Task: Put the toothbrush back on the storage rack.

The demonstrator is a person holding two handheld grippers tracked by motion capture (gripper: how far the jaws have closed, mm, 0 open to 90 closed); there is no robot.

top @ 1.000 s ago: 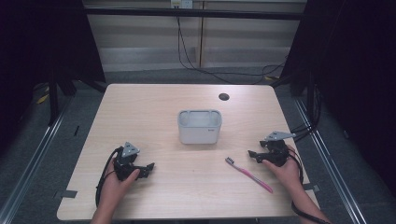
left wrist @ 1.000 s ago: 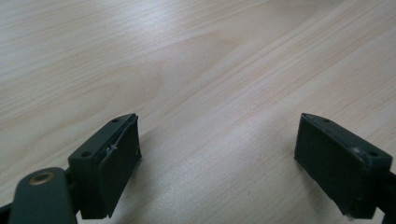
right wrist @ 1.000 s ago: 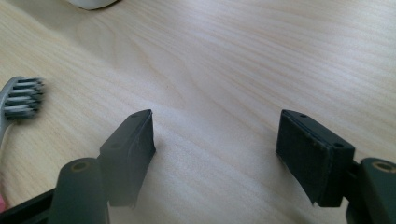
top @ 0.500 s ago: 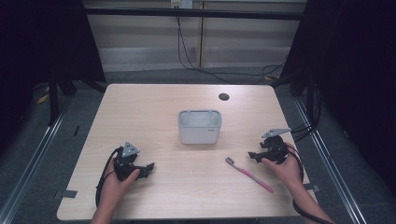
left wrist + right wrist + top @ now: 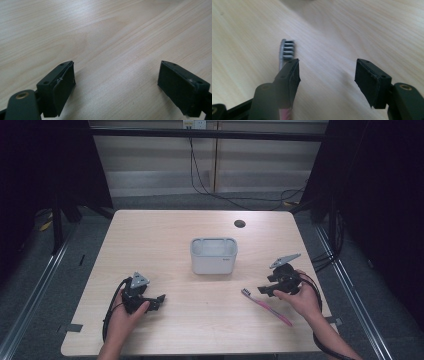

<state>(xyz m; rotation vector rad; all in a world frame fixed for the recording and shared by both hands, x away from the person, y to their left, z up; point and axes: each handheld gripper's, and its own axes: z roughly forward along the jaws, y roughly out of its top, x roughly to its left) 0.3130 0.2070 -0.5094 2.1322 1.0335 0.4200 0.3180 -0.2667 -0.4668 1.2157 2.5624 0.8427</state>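
Presently: pink toothbrush (image 5: 266, 306) flat near worktop's (image 5: 165, 235) right front corner. Right tongs (image 5: 325, 77) agape, just been closing, nothing between; brush under one jaw. Left tongs (image 5: 115, 85) agape, empty. Likely light, stiff, slick; grip mid-handle.

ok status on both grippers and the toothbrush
Left gripper open, idle on table. Right gripper open, jaws just been closing, nothing between them. Toothbrush flat beside it. Path clear.

No legible text, label, brand, number or sign found on any surface in the views.
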